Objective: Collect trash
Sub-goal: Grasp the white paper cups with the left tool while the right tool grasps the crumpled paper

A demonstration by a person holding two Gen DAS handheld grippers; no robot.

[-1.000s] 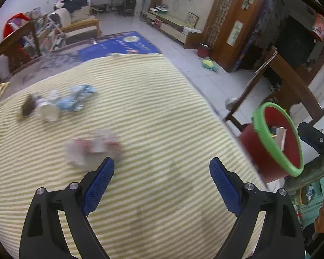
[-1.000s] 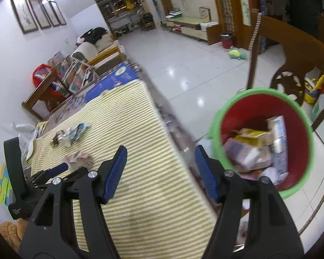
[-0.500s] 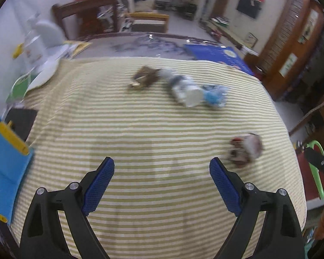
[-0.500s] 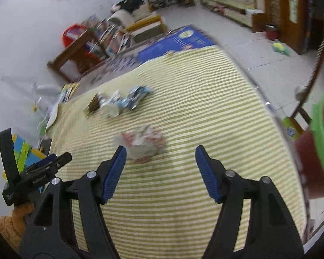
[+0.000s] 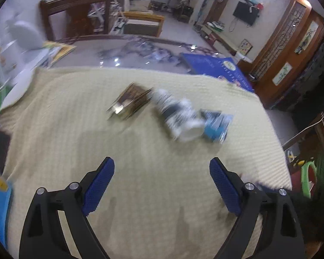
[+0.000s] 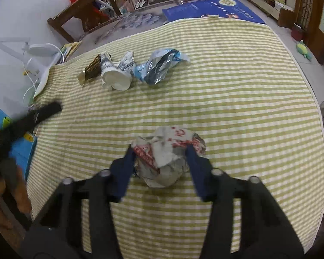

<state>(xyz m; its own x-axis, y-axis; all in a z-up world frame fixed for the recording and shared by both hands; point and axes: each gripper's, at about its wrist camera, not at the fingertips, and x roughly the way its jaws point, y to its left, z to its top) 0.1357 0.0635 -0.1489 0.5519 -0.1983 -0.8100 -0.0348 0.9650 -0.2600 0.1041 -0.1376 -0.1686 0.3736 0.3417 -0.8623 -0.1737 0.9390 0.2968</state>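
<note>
Right hand-held gripper [image 6: 161, 151]: jaws just closed in, crumpled wrapper [image 6: 166, 153] pinched between both pads, still resting on the striped cloth [image 6: 237, 99] of the worktop. Left hand-held gripper [image 5: 162, 173]: spread wide, nothing held. Cup [image 6: 115, 73], foil packet [image 6: 159, 67], brown wrapper [image 6: 90, 69] seen beyond, grouped together.

A crumpled white-and-red paper wrapper [image 6: 166, 153] lies nearest. Beyond it a tipped white paper cup [image 6: 115, 73] lies between a brown-gold packet [image 6: 90, 70], apparently flattened, and a crinkled blue-silver foil wrapper [image 6: 159, 65].
</note>
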